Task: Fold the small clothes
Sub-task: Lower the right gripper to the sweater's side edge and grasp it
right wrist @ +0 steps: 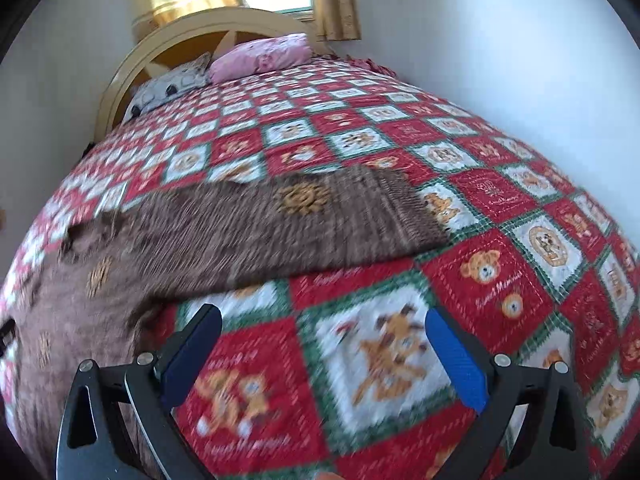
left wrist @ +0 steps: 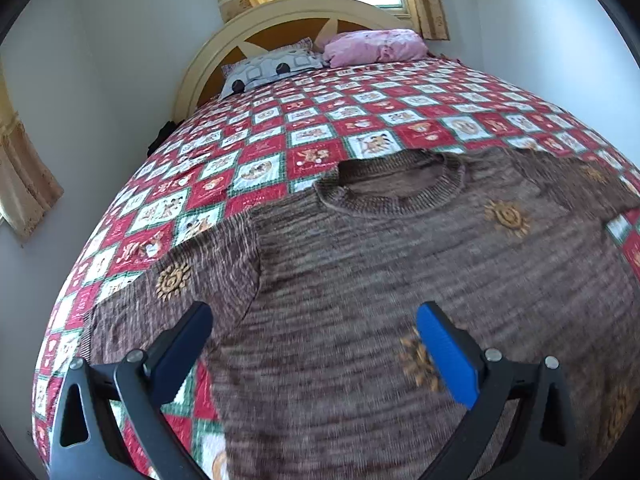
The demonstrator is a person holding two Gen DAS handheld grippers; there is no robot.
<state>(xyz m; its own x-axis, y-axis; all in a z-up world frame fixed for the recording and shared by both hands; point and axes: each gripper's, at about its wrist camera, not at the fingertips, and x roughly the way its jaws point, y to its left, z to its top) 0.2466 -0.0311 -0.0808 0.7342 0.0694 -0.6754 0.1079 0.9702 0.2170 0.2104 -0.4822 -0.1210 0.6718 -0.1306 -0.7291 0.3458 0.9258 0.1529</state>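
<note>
holding both sets of fingers wide open, empty: my left gripper over brown sweater, spread flat on bed quilt for folding; right gripper beside its sleeve.

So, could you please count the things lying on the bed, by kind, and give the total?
Sweaters: 1, the brown knit sweater, spread flat.
Pillows: 2, the pink pillow and the grey patterned pillow, at the headboard.
Quilts: 1, the red checked quilt.
Total: 4
</note>
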